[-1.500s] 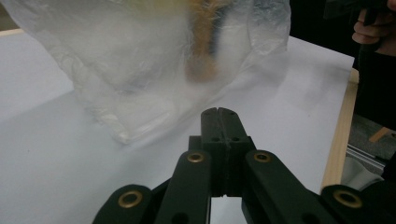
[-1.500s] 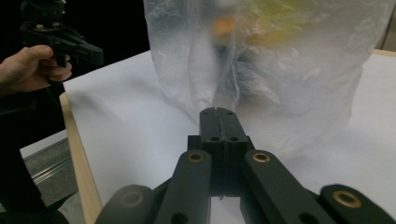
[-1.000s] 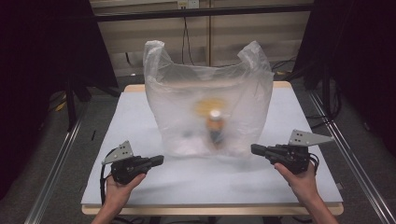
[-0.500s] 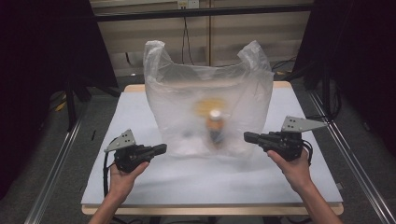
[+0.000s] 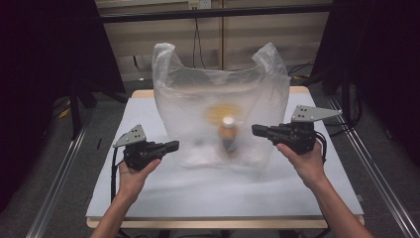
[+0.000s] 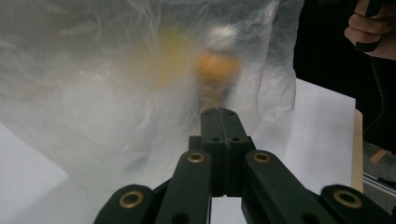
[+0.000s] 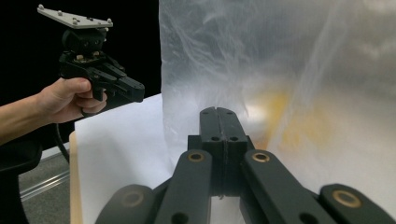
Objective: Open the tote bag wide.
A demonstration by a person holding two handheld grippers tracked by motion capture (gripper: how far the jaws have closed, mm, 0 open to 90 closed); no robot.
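A white sheet [image 5: 148,188] is covering a wooden table [image 5: 302,90], whose pale edge is showing along the far side. Grey floor [image 5: 79,168] is lying to both sides, with metal rails [image 5: 376,168] running alongside. A slatted wall [image 5: 277,34] is standing behind, with cables [image 5: 197,44] hanging down. Dark curtains [image 5: 44,74] are flanking everything.

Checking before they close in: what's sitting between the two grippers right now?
In the high view, the plastic bag stands between the left gripper and right gripper, with a bottle inside.
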